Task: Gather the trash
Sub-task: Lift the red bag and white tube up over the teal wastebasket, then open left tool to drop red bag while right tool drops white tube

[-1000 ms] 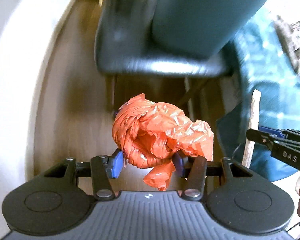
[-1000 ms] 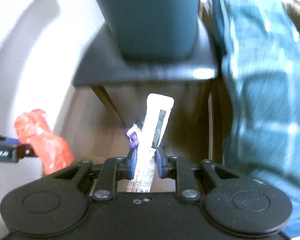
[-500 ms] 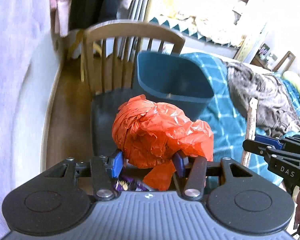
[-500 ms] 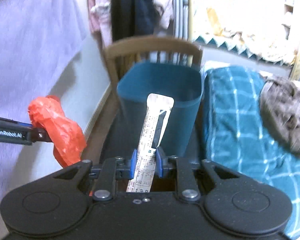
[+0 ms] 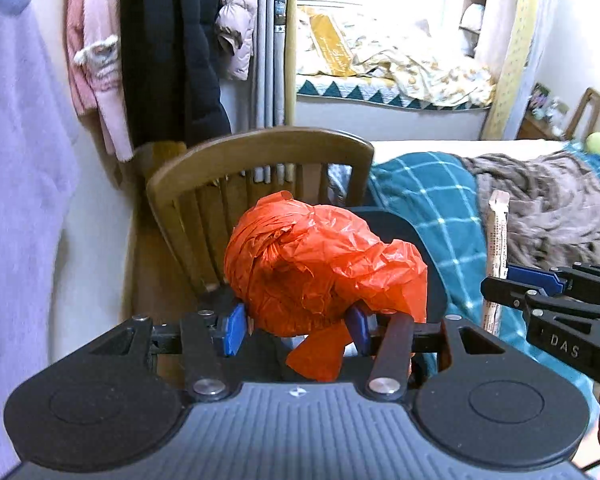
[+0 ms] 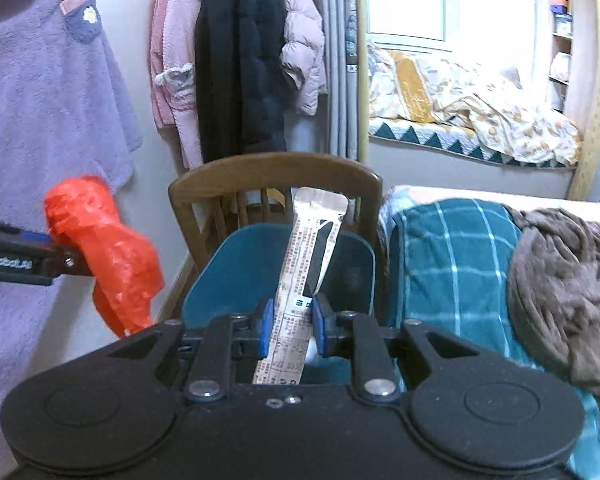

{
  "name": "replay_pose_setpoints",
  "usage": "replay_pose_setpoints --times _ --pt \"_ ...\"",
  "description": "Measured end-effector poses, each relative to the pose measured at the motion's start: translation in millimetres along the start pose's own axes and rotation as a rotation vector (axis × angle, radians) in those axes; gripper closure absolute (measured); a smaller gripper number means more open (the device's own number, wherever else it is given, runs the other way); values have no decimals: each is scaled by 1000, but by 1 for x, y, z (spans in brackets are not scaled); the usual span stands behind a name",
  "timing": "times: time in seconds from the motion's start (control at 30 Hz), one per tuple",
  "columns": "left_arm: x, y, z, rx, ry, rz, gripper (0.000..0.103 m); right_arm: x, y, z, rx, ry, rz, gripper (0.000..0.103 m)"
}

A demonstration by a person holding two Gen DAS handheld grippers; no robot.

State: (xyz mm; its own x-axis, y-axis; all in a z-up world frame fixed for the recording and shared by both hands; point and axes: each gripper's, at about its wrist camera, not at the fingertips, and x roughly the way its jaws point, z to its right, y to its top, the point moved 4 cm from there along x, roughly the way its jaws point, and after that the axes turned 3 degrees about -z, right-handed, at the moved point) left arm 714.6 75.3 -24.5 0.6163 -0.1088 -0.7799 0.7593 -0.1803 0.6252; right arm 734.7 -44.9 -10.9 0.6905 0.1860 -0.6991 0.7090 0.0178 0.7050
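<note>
A crumpled orange plastic bag (image 5: 320, 264) fills the space between the blue pads of my left gripper (image 5: 298, 330), which is shut on it. From the right wrist the same orange bag (image 6: 108, 256) hangs at the left. My right gripper (image 6: 290, 328) is shut on a long white printed wrapper (image 6: 312, 256) that stands upright. That wrapper (image 5: 497, 236) and the right gripper (image 5: 540, 292) show at the right of the left wrist view. A teal bin (image 6: 236, 276) stands on a wooden chair (image 6: 276, 172), just below and ahead of both grippers.
A bed with a teal checked blanket (image 6: 452, 268) and a brown throw (image 6: 568, 272) lies to the right. Coats (image 6: 236, 60) and a purple robe (image 6: 40, 92) hang on the wall at the left. A second bed (image 6: 472, 120) sits beyond.
Both grippers have risen from under the chair seat to above the seat, each keeping its piece of trash. The view tipped up from the floor to the room.
</note>
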Motion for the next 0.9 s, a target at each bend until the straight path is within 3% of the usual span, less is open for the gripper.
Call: replay_pose_setpoints --times 0.13,0.3,0.53,0.67,0.9 --pt "49 40 17 -1 42 -24 53 45 29 19 -28 50 -14 83" --pt "118 63 31 30 106 -139 53 110 48 30 -114 137 -107 83" --pt "206 41 57 121 141 -350 53 179 23 27 -209 212 -283 83" --pt "246 25 61 98 134 -470 53 200 9 27 -244 235 -372 83" --pt "287 -2 71 122 137 -596 53 216 -5 25 -331 245 -456 83"
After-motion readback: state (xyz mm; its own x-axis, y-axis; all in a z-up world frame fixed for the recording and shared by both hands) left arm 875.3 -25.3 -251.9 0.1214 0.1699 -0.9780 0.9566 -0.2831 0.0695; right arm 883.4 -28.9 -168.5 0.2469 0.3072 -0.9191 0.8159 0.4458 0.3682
